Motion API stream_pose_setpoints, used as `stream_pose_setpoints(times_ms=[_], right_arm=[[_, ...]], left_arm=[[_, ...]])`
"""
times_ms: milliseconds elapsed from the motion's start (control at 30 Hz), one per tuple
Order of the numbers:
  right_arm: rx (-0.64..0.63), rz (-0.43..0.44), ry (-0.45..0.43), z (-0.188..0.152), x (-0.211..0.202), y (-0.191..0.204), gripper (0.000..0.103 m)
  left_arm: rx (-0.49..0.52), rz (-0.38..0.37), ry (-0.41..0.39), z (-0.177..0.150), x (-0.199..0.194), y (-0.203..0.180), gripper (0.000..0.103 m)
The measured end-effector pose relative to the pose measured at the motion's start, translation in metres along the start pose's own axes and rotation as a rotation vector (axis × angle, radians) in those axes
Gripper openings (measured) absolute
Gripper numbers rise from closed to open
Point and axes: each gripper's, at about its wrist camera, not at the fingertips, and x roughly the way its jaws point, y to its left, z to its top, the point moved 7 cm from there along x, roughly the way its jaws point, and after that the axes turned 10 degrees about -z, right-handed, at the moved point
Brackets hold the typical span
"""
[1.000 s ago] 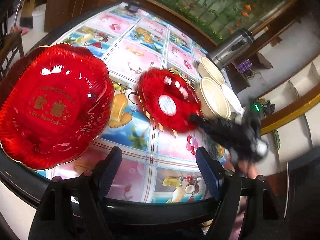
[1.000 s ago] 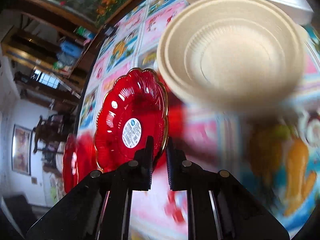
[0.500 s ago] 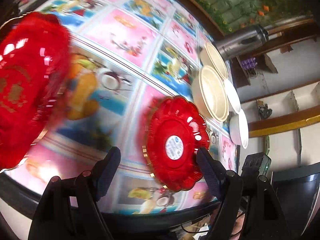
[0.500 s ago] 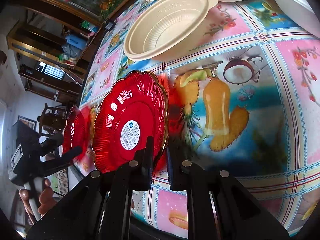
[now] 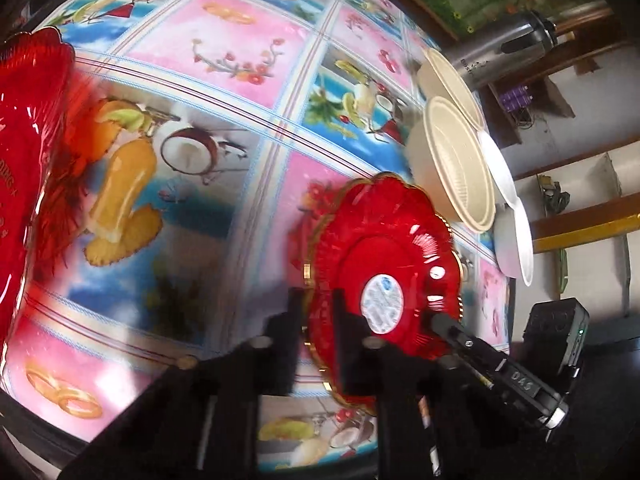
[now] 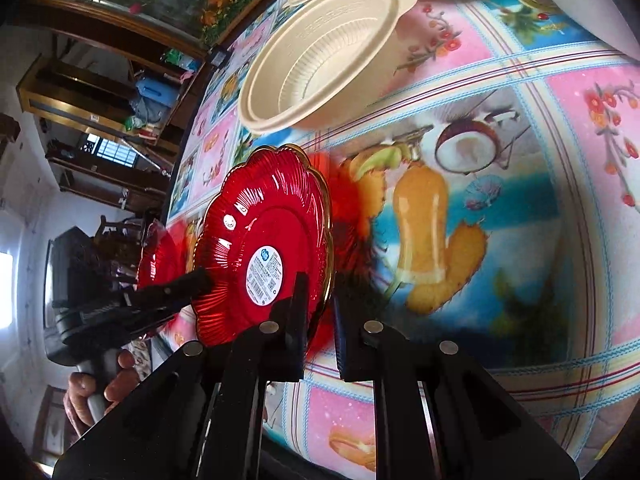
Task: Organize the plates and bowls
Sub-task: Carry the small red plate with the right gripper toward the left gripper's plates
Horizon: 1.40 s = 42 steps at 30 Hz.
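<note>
A small red plate [image 5: 384, 264] with a white sticker is held on edge above the table, its underside showing. My left gripper [image 5: 318, 312] is shut on its near rim. My right gripper [image 6: 320, 308] is shut on the same plate [image 6: 264, 248] at another part of the rim; its finger [image 5: 452, 326] shows in the left wrist view. A larger red plate [image 5: 24, 168] lies at the table's left edge, and shows small behind the held plate in the right wrist view [image 6: 158, 256].
Stacked beige bowls [image 5: 456, 168] and white bowls [image 5: 516, 236] stand at the table's far right; the beige bowls also show in the right wrist view [image 6: 320, 56]. A steel flask [image 5: 504, 48] stands behind them. The table [image 5: 224, 128] has a colourful fruit-print cloth.
My left gripper has moved right to the small red plate and closed on its rim. The right gripper has kept its hold and brought the plate nearer the table's front.
</note>
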Motion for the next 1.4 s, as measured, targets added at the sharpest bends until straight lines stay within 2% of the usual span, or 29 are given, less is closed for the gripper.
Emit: stream_pose_setpoints(times_ms=[167, 400, 633, 800, 1000, 1400], right_arm=[[0.017, 0.022, 0.000, 0.000, -0.001, -0.003, 0.011], [0.012, 0.003, -0.032, -0.003, -0.007, 0.000, 0.011], [-0.062, -0.025, -0.065, -0.010, -0.019, 0.018, 0.011], [-0.123, -0.010, -0.080, -0.011, -0.027, 0.050, 0.011], [-0.226, 0.001, -0.080, -0.012, -0.019, 0.102, 0.011], [-0.408, 0.041, -0.043, -0.015, 0.019, 0.217, 0.011]], left_arm=[[0.036, 0.008, -0.012, -0.003, 0.000, 0.001, 0.003], [0.097, 0.019, -0.024, -0.004, -0.003, -0.006, 0.003], [0.173, 0.030, -0.091, -0.008, -0.032, -0.016, 0.004], [0.198, 0.032, -0.163, -0.010, -0.066, -0.015, 0.004], [0.166, 0.050, -0.253, -0.007, -0.108, 0.006, 0.004], [0.101, 0.176, -0.437, 0.000, -0.187, 0.063, 0.006]])
